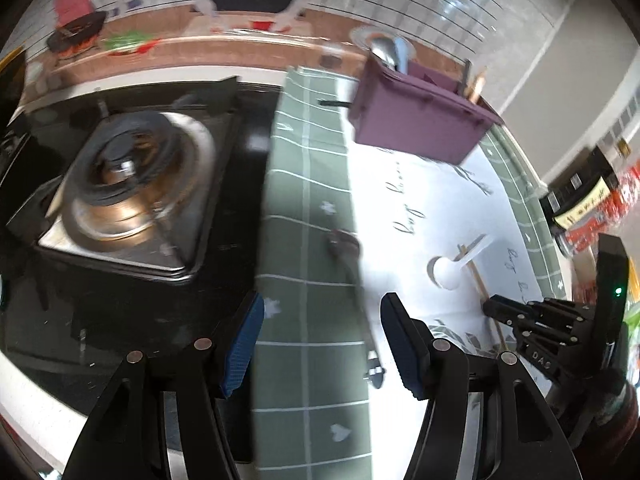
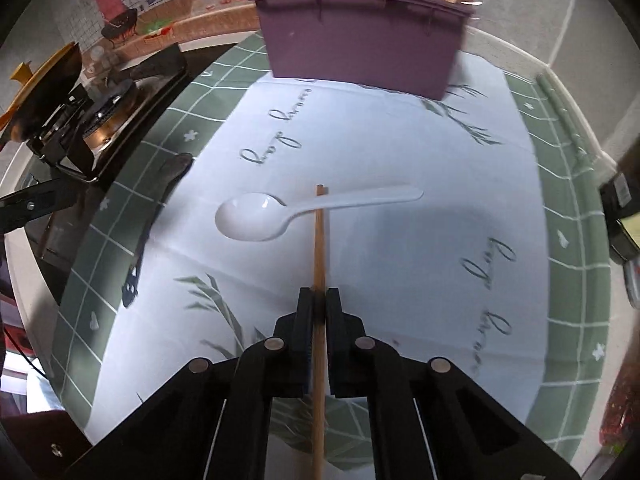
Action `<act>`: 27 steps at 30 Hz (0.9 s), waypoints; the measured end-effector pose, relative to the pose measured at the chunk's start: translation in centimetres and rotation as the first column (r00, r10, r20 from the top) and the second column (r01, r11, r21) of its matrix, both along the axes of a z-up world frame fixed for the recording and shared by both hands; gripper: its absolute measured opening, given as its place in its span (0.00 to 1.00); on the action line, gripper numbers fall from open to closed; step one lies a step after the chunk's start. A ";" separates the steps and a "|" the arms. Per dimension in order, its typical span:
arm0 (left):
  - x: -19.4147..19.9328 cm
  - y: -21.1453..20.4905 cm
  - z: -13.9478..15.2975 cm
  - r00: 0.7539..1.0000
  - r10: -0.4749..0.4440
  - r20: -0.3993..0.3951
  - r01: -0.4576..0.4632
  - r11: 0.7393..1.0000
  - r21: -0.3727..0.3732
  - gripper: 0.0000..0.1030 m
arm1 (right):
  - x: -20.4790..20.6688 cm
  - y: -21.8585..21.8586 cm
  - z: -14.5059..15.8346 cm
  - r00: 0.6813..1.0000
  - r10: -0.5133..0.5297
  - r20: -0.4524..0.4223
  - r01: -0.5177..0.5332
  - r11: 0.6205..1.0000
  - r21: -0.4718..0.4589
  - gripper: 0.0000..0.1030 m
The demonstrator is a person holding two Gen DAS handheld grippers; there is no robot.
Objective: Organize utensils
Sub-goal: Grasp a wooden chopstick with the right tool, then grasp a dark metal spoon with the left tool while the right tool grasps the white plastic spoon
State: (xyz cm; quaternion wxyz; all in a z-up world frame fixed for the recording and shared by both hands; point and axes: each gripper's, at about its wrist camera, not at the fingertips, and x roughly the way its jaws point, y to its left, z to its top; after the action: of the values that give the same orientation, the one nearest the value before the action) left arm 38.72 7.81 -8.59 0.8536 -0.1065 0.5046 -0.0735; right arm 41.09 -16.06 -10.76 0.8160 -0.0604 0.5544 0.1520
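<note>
Two grippers: the right gripper (image 2: 319, 294) has its fingers clamped on a wooden chopstick (image 2: 319, 236) lying across a white spoon (image 2: 280, 212) (both on the cloth-covered surface (image 2: 400, 248)); the left gripper (image 1: 322, 344) gapes empty.

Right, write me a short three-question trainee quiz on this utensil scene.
1. True or false: the right gripper is shut on the thin wooden chopstick.
2. Multiple choice: the far end of the chopstick lies A) inside the purple plastic organiser box, B) across the handle of the white plastic spoon, C) on the gas stove burner.
3. Fill in: the long dark-handled spoon lies on the green grid border of the mat, on the side nearer the ____.

Key: 1 true; 2 B; 3 stove.
</note>
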 end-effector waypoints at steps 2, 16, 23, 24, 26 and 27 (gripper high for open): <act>0.6 -1.1 -0.2 1.000 -0.027 -0.008 0.027 1.000 0.003 0.59 | -0.2 -1.5 0.2 0.999 -0.033 -0.007 0.033 0.999 0.006 0.05; 6.5 -4.3 -4.2 0.985 -0.032 -0.170 0.032 0.999 -0.002 0.59 | -2.0 -9.9 0.1 0.968 -0.246 -0.038 0.248 0.967 0.054 0.05; 8.8 -6.5 -4.5 0.988 -0.038 -0.149 0.054 0.993 0.101 0.56 | -2.9 -9.1 0.3 0.980 -0.187 -0.074 0.195 0.973 0.126 0.08; 8.8 -6.9 -4.5 0.988 -0.056 -0.143 0.072 0.991 0.113 0.55 | -3.0 -9.0 0.4 0.981 -0.177 -0.078 0.187 0.972 0.141 0.09; 8.5 -7.9 -4.5 0.981 -0.136 -0.138 0.153 0.981 0.123 0.55 | -2.9 -9.1 1.0 0.987 -0.146 -0.067 0.156 0.973 0.172 0.10; 8.2 -8.4 -4.4 0.974 -0.176 -0.140 0.193 0.974 0.120 0.55 | -2.9 -9.1 1.4 0.989 -0.137 -0.058 0.145 0.975 0.170 0.15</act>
State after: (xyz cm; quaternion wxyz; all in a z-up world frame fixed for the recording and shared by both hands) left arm 46.91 -0.59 -13.04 0.8140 -0.0066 0.5700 -0.1120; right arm 38.17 -25.13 -9.40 0.8139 0.0539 0.5605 0.1430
